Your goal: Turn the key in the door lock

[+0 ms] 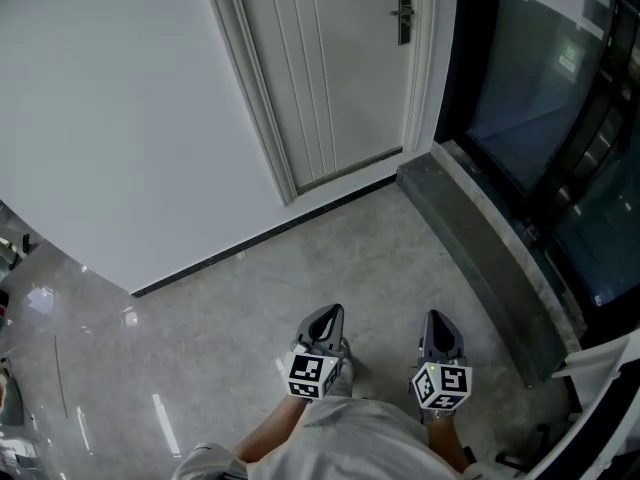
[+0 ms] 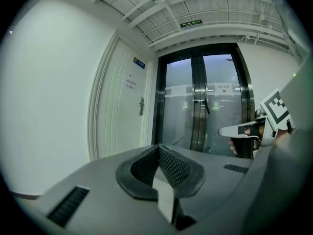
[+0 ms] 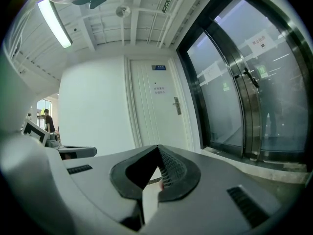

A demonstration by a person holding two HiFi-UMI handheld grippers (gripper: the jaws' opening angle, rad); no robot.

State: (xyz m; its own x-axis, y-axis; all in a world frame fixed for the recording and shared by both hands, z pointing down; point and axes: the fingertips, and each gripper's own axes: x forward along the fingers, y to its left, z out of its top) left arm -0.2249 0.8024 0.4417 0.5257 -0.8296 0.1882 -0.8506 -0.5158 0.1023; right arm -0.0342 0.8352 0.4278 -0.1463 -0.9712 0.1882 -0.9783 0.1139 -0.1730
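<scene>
Jaws of the left gripper [image 2: 158, 147] are pressed together at the tips, with nothing pinched between the meshed pads [image 2: 172, 164]. The right gripper [image 3: 157, 147] has its jaws closed the same way; a small reddish speck shows in the gap behind its tips, too small to tell what it is. From the head view both grippers are held low and side by side over the grey floor [image 1: 330, 258], left gripper [image 1: 330, 314] and right gripper [image 1: 438, 318], each with its marker cube [image 1: 312, 374] nearest the person.

The white door [image 1: 330, 68] stands shut, well ahead of both pairs of jaws. Its lock plate [image 1: 404, 14] with the handle lies above and left of the left jaw tips [image 2: 141, 106], and above and slightly right of the right jaw tips [image 3: 177, 105]. Whether a key sits in it is too small to tell. Neither gripper touches the door.

Right of the jaws stand dark-framed glass doors [image 3: 234, 97] behind a stone sill [image 1: 480, 248]; left of them runs a white wall [image 1: 120, 118]
</scene>
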